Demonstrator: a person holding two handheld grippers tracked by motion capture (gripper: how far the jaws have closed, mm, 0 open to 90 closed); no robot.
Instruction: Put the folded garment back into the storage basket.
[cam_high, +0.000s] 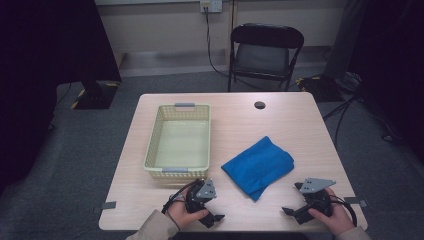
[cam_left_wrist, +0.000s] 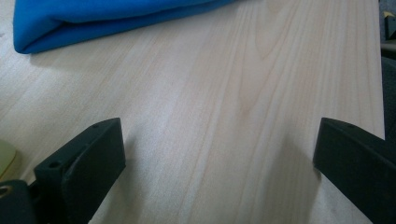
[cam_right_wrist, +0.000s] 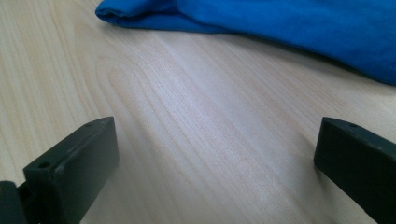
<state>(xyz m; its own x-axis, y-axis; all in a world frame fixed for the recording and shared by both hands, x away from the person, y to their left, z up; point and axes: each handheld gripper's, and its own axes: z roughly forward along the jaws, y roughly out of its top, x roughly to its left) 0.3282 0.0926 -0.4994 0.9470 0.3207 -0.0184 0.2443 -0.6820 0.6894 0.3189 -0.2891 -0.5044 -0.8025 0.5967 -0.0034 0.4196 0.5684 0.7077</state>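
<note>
A folded blue cloth (cam_high: 258, 166) lies on the wooden table (cam_high: 235, 125), right of centre. A pale yellow-green plastic basket (cam_high: 179, 141) stands left of it with nothing inside. My left gripper (cam_high: 212, 214) rests near the front edge, below the basket, with its jaws wide apart over bare wood (cam_left_wrist: 219, 158). Over at the front right corner, my right gripper (cam_high: 295, 207) is open too (cam_right_wrist: 217, 158). The cloth (cam_left_wrist: 107, 16) lies beyond the left jaws, and the cloth (cam_right_wrist: 280, 23) lies beyond the right jaws. Neither gripper touches it.
A round cable hole (cam_high: 259, 105) sits near the table's far edge. A black folding chair (cam_high: 264, 50) stands behind the table. Cables (cam_high: 345, 107) run over the grey floor at the right. Tape tabs (cam_high: 108, 205) mark the front corners.
</note>
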